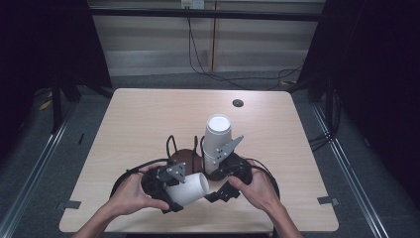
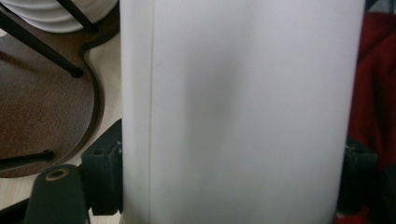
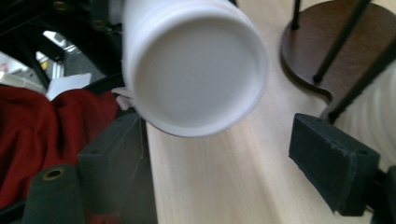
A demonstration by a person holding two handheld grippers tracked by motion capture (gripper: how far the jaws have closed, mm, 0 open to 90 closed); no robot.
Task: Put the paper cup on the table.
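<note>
High view: left gripper [image 1: 171,191] clamped a white paper cup [image 1: 189,188] lying sideways near the table's [image 1: 138,119] front edge. Right gripper [image 1: 223,186] sat just beside it, jaws apart, empty. Cup stack [image 1: 217,141] stood on a dark round stand [image 1: 185,157] mid-table.

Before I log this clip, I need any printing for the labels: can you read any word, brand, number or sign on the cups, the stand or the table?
None can be read.
The single white paper cup held in the left claw: plain, no print.
The stack of white cups on the dark wooden stand: plain.
The wooden table: no marking.
A small plate on the far wall: too small to read.
</note>
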